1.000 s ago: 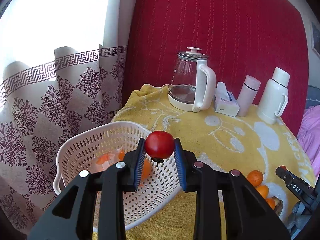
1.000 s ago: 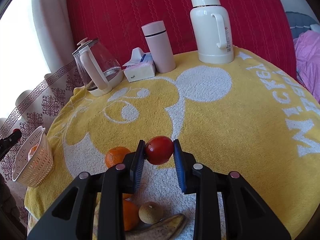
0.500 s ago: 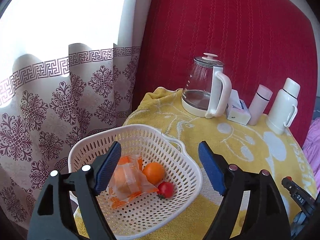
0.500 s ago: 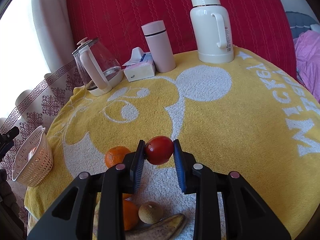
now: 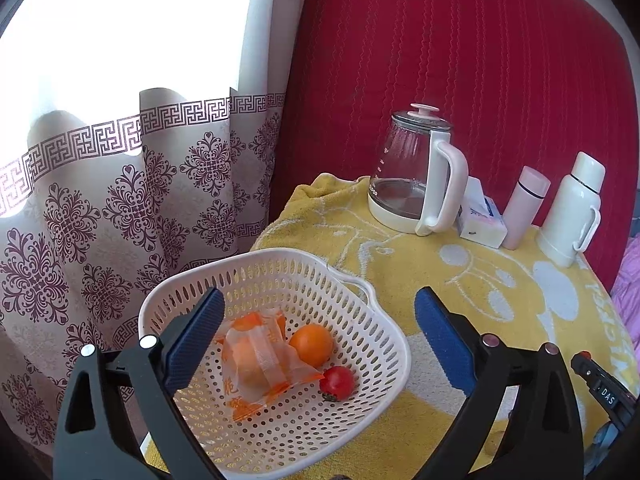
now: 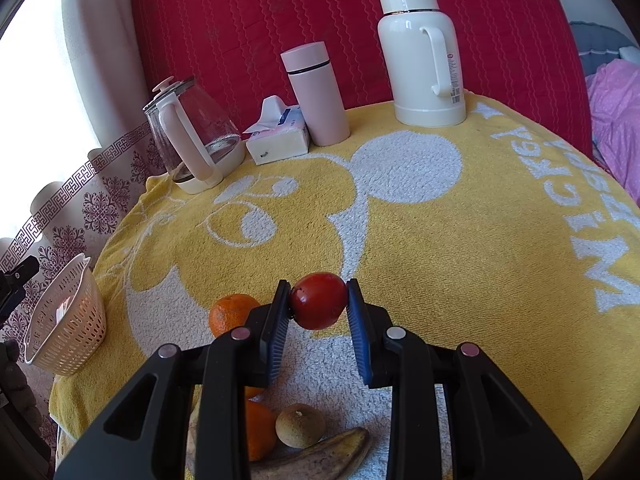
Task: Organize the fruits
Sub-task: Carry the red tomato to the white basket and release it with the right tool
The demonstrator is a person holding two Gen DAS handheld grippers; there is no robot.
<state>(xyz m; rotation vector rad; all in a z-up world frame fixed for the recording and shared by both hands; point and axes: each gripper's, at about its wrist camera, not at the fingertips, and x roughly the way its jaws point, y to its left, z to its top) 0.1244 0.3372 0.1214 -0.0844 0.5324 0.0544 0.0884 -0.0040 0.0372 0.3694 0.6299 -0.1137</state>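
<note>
L gripper (image 5: 316,344): jaws spread wide, nothing btwn them; hangs above basket, tilted down into it.
Basket (image 5: 372,304): white perforated plastic, at table's L edge by the curtain (image 5: 120,208). Also seen side-on in R view.
In basket: small red tomato (image 5: 337,382) on the floor, touching corner of a wrapped fruit packet (image 5: 256,364); loose orange (image 5: 311,345) just beside both.
R gripper (image 6: 319,308): pads pinching a second red tomato (image 6: 319,300), held clear of the towel.
Still loose, R side: tangerine (image 6: 230,314) just behind R gripper's L finger; another orange fruit (image 6: 260,430), brownish round fruit (image 6: 300,425) & banana (image 6: 320,456) near bottom edge, under the gripper.
Table: yellow cartoon towel (image 6: 460,240). Back row: glass kettle (image 6: 192,140), tissue pack (image 6: 278,136), pink flask (image 6: 316,92), white thermos (image 6: 420,52); none in the way.
Step (judged): L drop looks done, L is free. R mid-carry w/ its tomato.
Progress (judged): roughly halfway; several pieces still out.
Next for R: travel across towel to basket, well apart on far L; get over the rim before letting go.
Next for L: clear out from above basket so R has room, then head for the tangerine.
Risk: tomato is round, would roll if released short of the rim.
</note>
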